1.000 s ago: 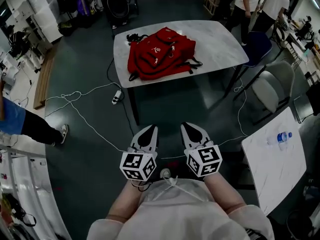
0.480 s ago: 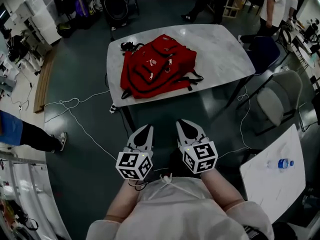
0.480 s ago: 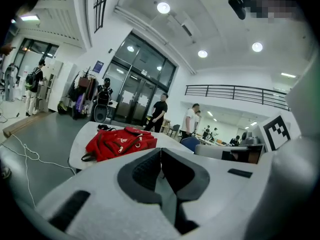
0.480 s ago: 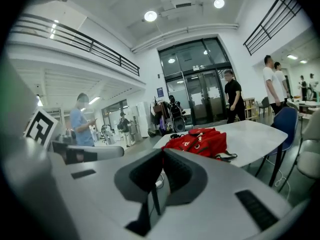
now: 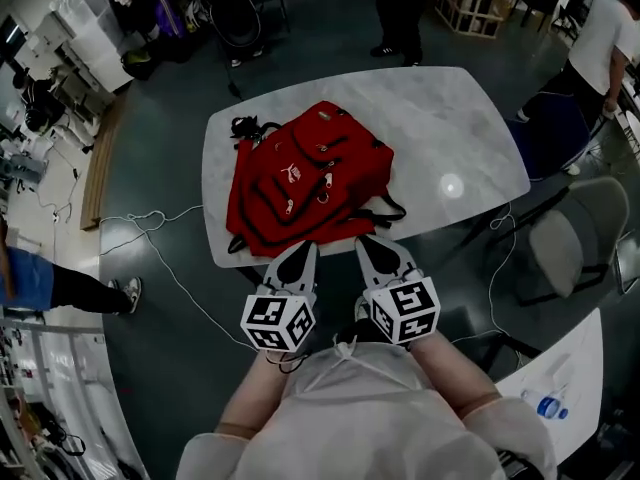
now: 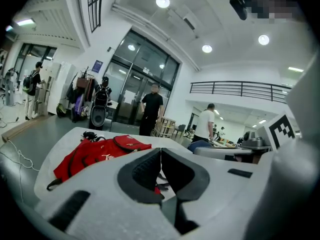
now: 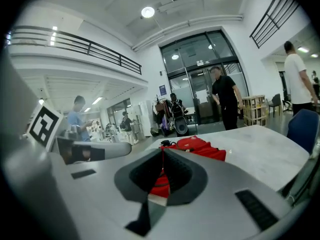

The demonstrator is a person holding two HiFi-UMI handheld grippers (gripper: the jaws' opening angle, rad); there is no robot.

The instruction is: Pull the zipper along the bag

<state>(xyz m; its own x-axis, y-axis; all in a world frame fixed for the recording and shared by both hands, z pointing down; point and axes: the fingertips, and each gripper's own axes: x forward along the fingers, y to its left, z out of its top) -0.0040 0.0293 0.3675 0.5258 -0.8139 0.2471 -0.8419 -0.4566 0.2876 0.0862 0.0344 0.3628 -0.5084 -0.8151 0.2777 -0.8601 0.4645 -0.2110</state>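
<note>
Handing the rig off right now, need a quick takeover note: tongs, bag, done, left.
Left tongs: shut, empty, by the table's near edge.
Right tongs: shut, empty, beside the left.
Red backpack lies flat on the marble table, ahead of both tongs.
Done: nothing; no zipper pull gripped yet.
Left: open one tongs, take a zipper pull, likely steady the bag with the other, draw it along.

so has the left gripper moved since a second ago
Yes, forward: the left gripper now reaches the table edge; before, floor separated them.
</note>
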